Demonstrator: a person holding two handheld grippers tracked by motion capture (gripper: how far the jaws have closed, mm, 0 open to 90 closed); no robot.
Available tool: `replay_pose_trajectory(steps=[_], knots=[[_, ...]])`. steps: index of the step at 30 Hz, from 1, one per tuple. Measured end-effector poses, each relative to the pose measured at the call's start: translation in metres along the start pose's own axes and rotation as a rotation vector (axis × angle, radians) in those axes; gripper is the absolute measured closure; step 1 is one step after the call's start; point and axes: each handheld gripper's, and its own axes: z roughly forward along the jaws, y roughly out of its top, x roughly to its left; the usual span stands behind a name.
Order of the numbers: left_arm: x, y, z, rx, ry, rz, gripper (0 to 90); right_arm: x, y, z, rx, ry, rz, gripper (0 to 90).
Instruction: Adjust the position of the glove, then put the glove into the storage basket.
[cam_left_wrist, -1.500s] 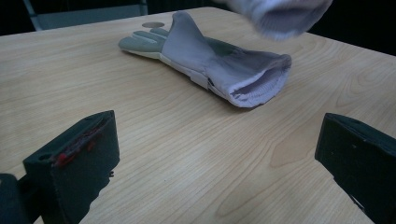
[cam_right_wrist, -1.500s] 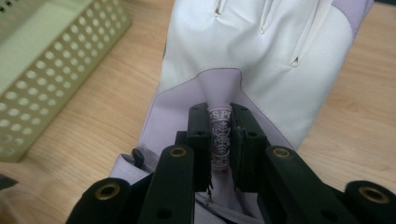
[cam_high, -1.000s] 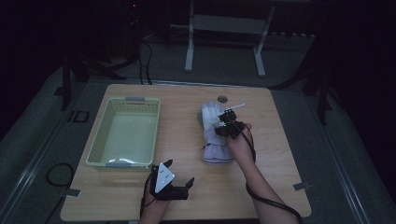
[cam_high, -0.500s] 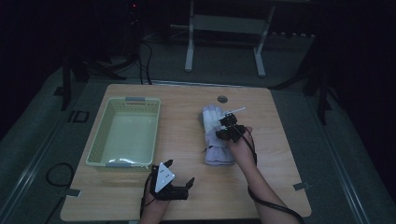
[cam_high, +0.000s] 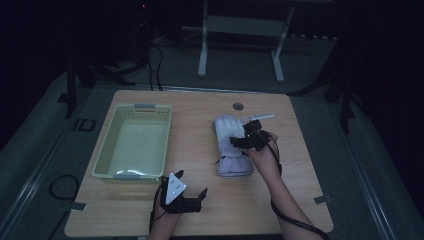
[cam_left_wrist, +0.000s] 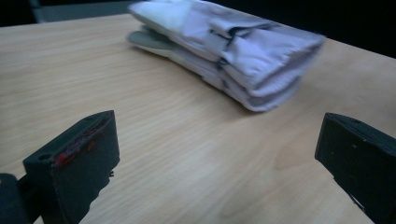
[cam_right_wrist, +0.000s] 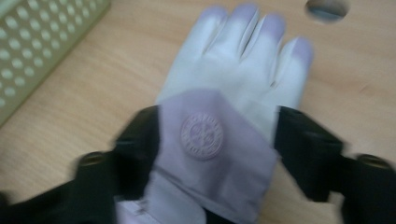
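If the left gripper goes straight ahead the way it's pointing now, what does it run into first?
Most likely the stacked gloves. The left gripper has its jaws wide open over bare table, and the gloves' cuff end lies ahead, slightly off centre. Depth is hard to judge.

Pale lilac-and-white gloves (cam_high: 231, 145), stacked flat on the table's right half, fingertips pointing away, cuffs nearest.

pale lilac-and-white cloth glove (cam_right_wrist: 219, 135): soft matt fabric, smooth leather-like fingers, embossed round patch | light wooden tabletop (cam_left_wrist: 154, 154): smooth, fine straight grain, faint sheen | pale green plastic basket (cam_high: 132, 142): smooth, perforated walls | black tongs (cam_left_wrist: 224, 163): matt hard plastic
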Motion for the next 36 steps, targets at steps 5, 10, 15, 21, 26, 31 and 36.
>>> replay_pose_trajectory(steps=[5, 10, 15, 21, 26, 31, 36], knots=[[0.002, 0.001, 0.001, 0.003, -0.038, -0.004, 0.1, -0.006, -0.005, -0.015, -0.046, 0.037, -0.008, 17.5], [-0.003, 0.005, 0.005, 0.021, -0.050, 0.034, 0.1, -0.013, -0.020, -0.027, -0.116, 0.067, -0.076, 15.5], [-0.009, 0.019, 0.012, 0.122, -0.117, -0.026, 0.1, -0.022, -0.032, -0.039, -0.160, 0.043, -0.161, 15.1], [-0.012, 0.047, 0.025, 0.144, -0.188, -0.041, 0.1, -0.034, -0.041, -0.044, -0.142, 0.021, -0.144, 14.1], [-0.010, 0.073, 0.043, 0.183, -0.185, -0.048, 0.1, -0.045, -0.046, -0.043, -0.152, 0.025, -0.112, 14.1], [-0.002, 0.092, 0.063, 0.207, -0.197, -0.079, 0.1, -0.053, -0.048, -0.040, -0.150, 0.036, -0.065, 14.5], [0.006, 0.109, 0.087, 0.221, -0.212, -0.117, 0.1, -0.055, -0.045, -0.031, -0.159, 0.071, -0.042, 11.1]])
